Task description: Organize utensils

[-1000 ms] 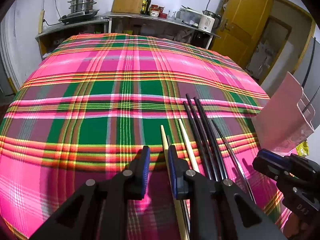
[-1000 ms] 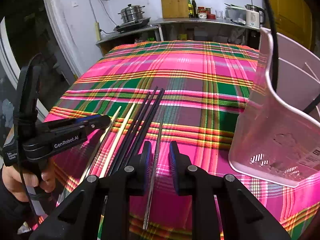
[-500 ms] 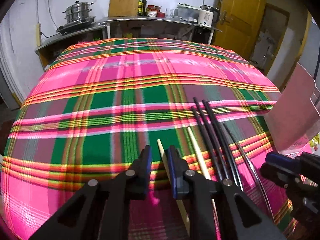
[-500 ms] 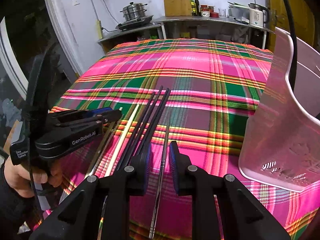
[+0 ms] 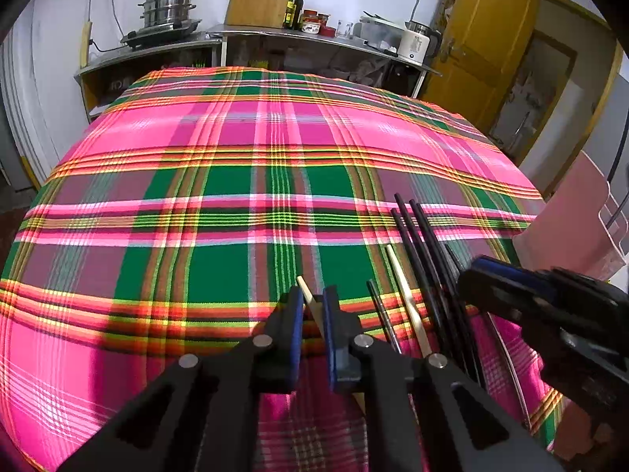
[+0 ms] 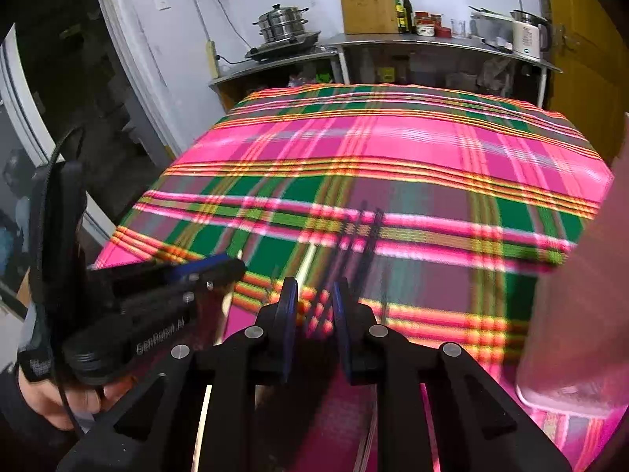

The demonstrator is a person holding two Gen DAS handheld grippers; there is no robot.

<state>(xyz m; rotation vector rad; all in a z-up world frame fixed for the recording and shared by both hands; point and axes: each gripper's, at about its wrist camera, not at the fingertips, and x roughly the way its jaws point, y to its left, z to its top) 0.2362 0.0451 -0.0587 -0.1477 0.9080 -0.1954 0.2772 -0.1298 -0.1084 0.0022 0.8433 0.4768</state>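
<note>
On the pink and green plaid cloth lie several chopsticks side by side. My left gripper has its jaws closing around a pale wooden chopstick, with thin gaps still showing at the pads. To its right lie a thin metal chopstick, a second wooden chopstick and the black chopsticks. My right gripper hangs over the black chopsticks, jaws closing but still apart, with the blurred black sticks between them. The left gripper appears at that view's left.
A translucent pink bin stands at the table's right edge. A hand holds the left gripper's handle. Behind the table are a counter with a steamer pot, cutting board, bottles and kettle, and a yellow door.
The left jaws have narrowed around the wooden chopstick. My right gripper slid left, off the metal chopstick and over the black ones, and its view is now blurred.
</note>
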